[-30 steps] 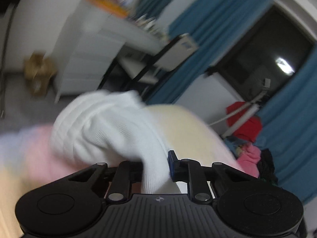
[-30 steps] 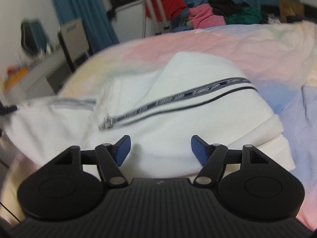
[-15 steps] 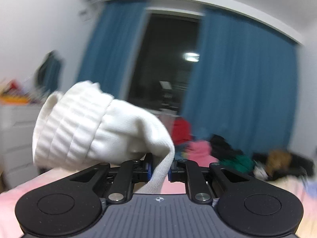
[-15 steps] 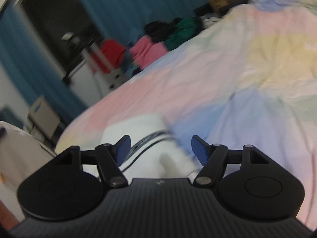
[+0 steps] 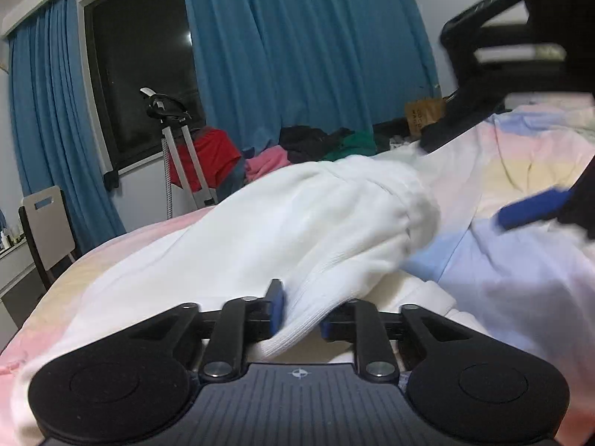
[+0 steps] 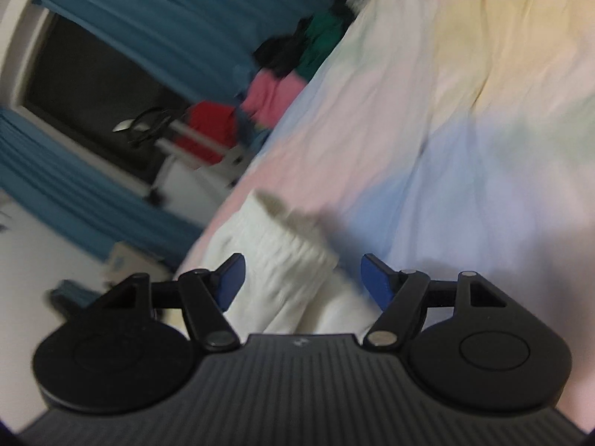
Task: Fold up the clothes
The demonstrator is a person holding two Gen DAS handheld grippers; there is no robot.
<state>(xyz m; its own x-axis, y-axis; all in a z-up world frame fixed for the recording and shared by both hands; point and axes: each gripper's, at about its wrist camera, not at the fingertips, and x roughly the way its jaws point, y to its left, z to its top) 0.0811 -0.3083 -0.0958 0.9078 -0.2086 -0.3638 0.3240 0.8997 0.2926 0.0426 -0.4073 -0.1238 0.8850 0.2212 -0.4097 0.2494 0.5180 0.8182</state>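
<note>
A white knit garment lies on the pastel bedsheet. My left gripper is shut on its ribbed hem and holds a fold of it over the rest of the garment. My right gripper is open and empty, with the garment's ribbed cuff lying between and just past its blue fingertips. The right gripper also shows in the left wrist view, blurred, at the upper right above the bed.
A pile of pink, black and green clothes sits at the bed's far end by the blue curtains. A stand with a red cloth is near the window. A chair and desk are at the left.
My left gripper swung round and lowered the held white cloth onto the bed. My right gripper stayed open, tilted and moved over the ribbed cuff.
</note>
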